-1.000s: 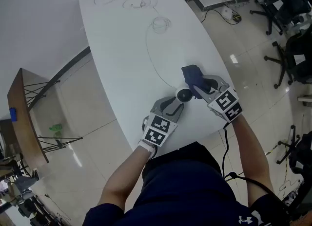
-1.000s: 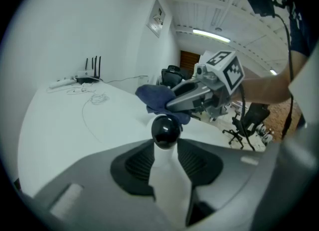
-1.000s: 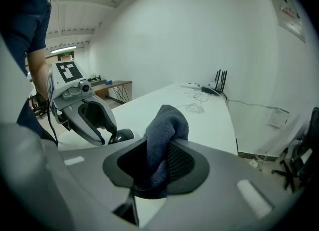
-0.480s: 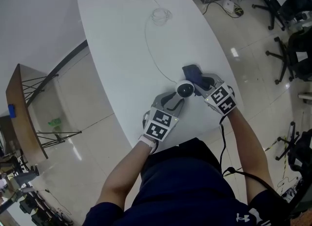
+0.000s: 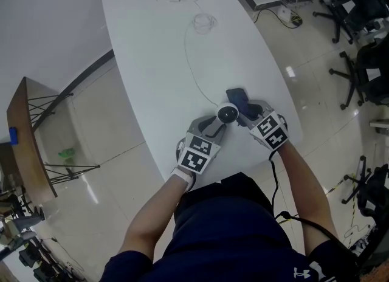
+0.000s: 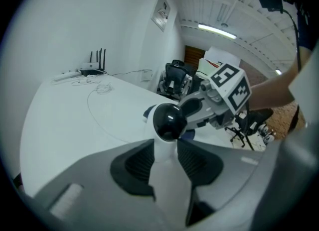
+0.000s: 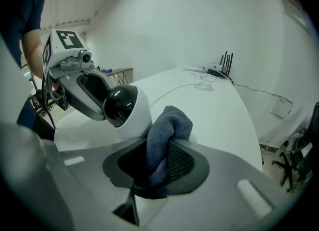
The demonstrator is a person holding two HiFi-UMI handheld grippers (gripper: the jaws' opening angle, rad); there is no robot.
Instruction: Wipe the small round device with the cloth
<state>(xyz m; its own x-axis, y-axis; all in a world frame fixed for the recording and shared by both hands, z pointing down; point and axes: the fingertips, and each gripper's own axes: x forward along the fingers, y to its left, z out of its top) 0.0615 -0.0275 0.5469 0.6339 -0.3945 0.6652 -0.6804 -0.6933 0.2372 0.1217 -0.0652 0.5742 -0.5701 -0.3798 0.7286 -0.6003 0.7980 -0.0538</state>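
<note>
My left tool (image 6: 164,158) pinches the white stem of the one small round device (image 6: 168,121), a white ball with a glossy black face, over the near end of the tabletop (image 5: 158,62). My right tool (image 7: 157,168) is clamped on the one dark blue cloth (image 7: 167,125), which is bunched against the device's white side.

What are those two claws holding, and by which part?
Left gripper clamps the round white device by its white base; right gripper pinches the blue cloth by its bunched lower end.
</note>
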